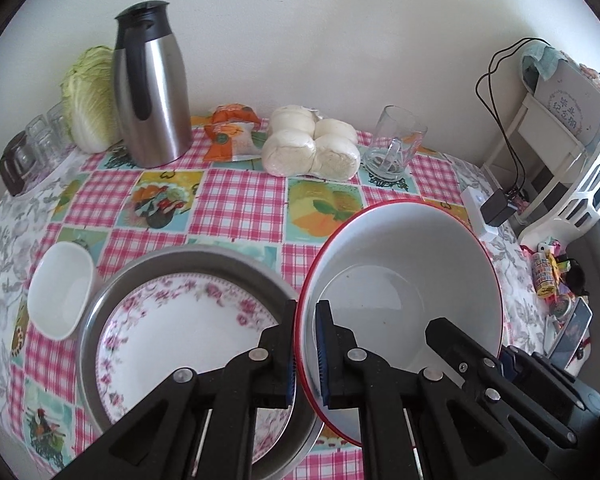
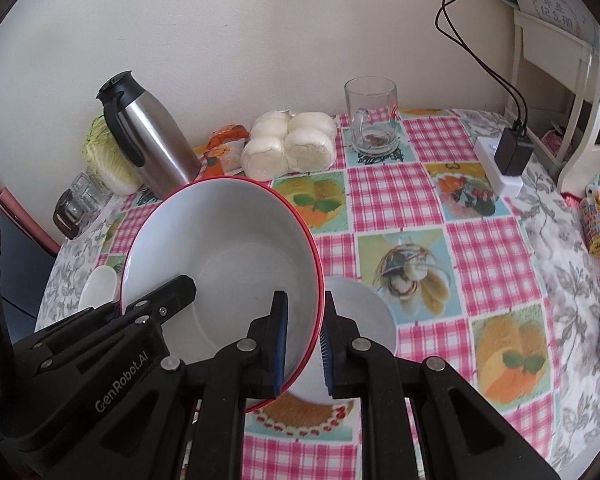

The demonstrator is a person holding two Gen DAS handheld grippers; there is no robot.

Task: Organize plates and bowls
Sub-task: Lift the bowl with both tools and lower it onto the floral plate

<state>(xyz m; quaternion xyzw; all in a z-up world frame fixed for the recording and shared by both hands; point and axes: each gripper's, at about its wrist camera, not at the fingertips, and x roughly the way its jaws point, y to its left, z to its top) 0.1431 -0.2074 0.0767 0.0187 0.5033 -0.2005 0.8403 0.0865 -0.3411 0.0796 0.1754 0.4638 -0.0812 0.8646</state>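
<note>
The red-rimmed white bowl (image 1: 404, 280) serves as the landmark: it hangs tilted above the checked tablecloth (image 1: 236, 200), gripped on opposite sides. The left gripper (image 1: 304, 354) pinches the bowl's left rim, one blue pad outside the wall and one inside, jaws nearly together with only the wall between them. The right gripper (image 2: 304, 344) pinches the bowl's right rim in the same manner, jaws pressed close on the wall. To the left of the bowl, a pink floral plate (image 1: 180, 344) lies inside a metal pan (image 1: 148, 268), and beyond that pan sits a small white dish (image 1: 60, 290). Below the bowl's right side, a plain white plate (image 2: 364, 316) rests on the cloth. Behind the bowl, by the wall, stand a steel carafe (image 1: 150, 92), bagged white buns (image 1: 312, 144) and a glass mug (image 1: 396, 144).
</note>
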